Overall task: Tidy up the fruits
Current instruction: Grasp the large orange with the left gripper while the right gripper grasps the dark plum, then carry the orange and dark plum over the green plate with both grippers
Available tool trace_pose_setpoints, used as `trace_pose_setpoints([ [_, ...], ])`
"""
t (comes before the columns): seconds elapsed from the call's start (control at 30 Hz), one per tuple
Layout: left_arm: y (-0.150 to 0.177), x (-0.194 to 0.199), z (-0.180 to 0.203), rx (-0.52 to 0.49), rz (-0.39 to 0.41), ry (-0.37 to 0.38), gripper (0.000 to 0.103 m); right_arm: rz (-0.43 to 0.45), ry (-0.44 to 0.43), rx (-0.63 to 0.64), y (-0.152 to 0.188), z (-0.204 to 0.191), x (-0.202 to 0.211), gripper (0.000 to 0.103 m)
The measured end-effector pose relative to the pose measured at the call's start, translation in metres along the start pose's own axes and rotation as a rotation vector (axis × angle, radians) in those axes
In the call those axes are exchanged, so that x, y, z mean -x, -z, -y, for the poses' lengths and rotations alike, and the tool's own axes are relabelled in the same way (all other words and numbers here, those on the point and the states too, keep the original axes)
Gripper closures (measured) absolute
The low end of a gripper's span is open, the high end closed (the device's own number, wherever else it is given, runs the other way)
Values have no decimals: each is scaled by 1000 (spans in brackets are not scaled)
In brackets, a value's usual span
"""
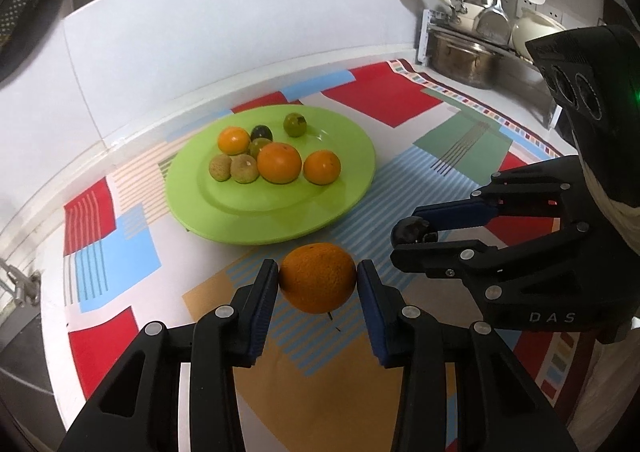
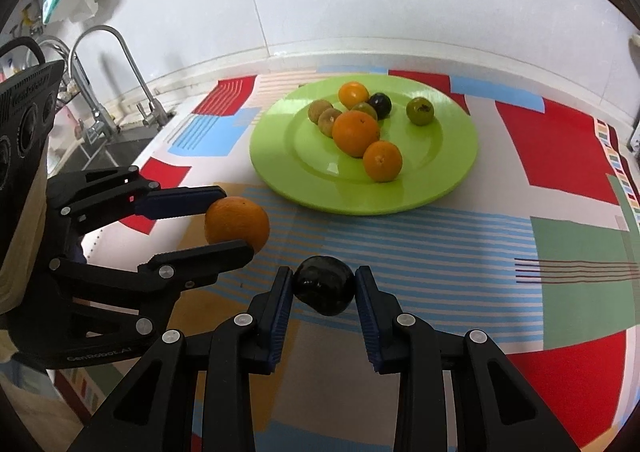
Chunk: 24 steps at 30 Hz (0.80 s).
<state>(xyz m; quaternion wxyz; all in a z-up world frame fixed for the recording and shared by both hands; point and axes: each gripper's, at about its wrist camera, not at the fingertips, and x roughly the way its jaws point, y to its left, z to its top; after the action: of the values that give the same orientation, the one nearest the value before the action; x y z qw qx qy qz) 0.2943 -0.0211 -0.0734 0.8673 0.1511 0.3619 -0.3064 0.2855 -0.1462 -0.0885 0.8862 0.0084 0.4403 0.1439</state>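
**Two fruits clamped, plate ahead**

Left wrist view: left gripper (image 1: pixel 317 279) clamped on an orange (image 1: pixel 317 278), pads pressed to its two sides at the widest part, fruit held just above the patterned cloth (image 1: pixel 132 252) on the counter. Rind pebbled, matte, round; judged firm yet slightly yielding, light, not slippery against the ribbed blue pads (image 1: pixel 264 308). Best held across the middle, as here. Green plate (image 1: pixel 248 211) just beyond, glossy and shallow, carrying three smooth oranges, two tan rough-skinned fruits and three dark green ones. Right gripper (image 1: pixel 412 234) seen at the right, closed on a small dark fruit.

Right wrist view: right gripper (image 2: pixel 324 288) clamped on a dark plum (image 2: pixel 324 286), pads touching both sides, held low over the striped part of the cloth. Skin shiny, near black, smooth; judged softer and more slippery than the orange, easily bruised, so a gentle hold at the widest girth suited. Left gripper (image 2: pixel 236 221) at the left, orange between its fingers. Plate near, beyond both fruits; hard glazed rim, likely to let round fruit roll.
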Motion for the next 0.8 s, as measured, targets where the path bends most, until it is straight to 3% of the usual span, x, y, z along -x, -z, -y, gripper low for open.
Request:
trace_pose_setpoints([
  [0.8,-11,61,16,123,120,-109,63,162,12,8,2,-11,62,70],
])
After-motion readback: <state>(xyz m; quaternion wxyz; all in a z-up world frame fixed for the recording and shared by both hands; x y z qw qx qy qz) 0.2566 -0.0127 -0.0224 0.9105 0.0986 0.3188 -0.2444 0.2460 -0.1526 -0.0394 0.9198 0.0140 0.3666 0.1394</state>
